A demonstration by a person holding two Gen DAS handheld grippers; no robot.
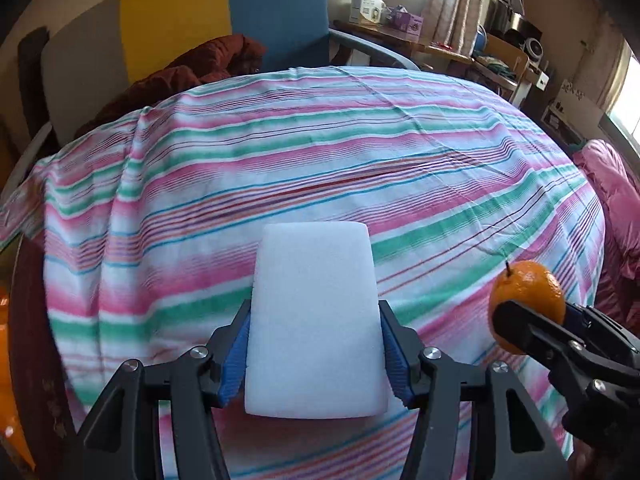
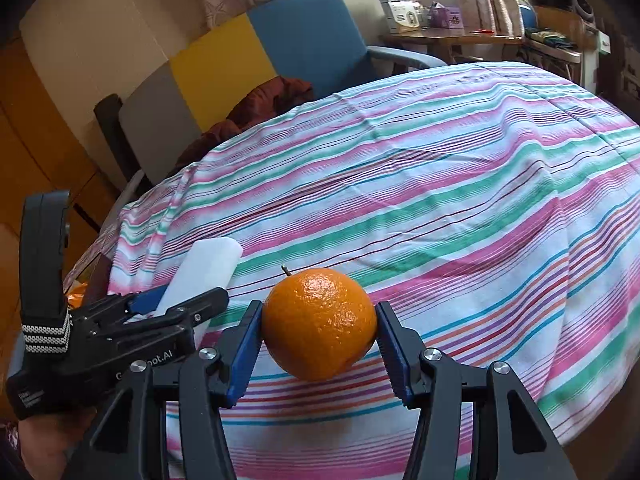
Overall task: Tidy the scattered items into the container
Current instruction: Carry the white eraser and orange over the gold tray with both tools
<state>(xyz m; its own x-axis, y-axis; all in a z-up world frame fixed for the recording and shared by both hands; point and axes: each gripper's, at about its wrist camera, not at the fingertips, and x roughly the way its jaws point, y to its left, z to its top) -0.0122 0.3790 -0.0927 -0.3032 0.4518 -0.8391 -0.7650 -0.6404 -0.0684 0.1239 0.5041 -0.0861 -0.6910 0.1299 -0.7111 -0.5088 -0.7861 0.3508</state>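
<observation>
Setting: striped cloth (image 1: 320, 152) in pink, green and white covers a round bench; behind it stand a blue armchair (image 1: 280, 12) and a cluttered side desk (image 1: 400, 36).

Left wrist view: left gripper (image 1: 316, 344) has its blue-padded fingers (image 1: 236, 352) clenched on the long edges of a white foam sponge block (image 1: 316, 320), which juts forward over the cloth. At the right edge, the right gripper (image 1: 532, 320) carries an orange (image 1: 528, 300), its stem up.

Right wrist view: right gripper (image 2: 320, 340) grasps the orange (image 2: 320, 322) at its widest part, both pads touching the peel. Left gripper (image 2: 180, 300), held in a hand with a strapped wrist, sits just beside it with the sponge block (image 2: 208, 268) between its fingers.

Container: not clearly in view; an orange shape at the left edge of each view cannot be identified.

Task items: both appear lifted clear of the cloth, one in each gripper.

Risk, orange: a round, glossy peel held on two narrow pads may roll out if the gripper tilts.

Risk, sponge: soft foam can compress and slip.

Risk, grippers: they are close together, so crossing paths toward the container could make them collide.
</observation>
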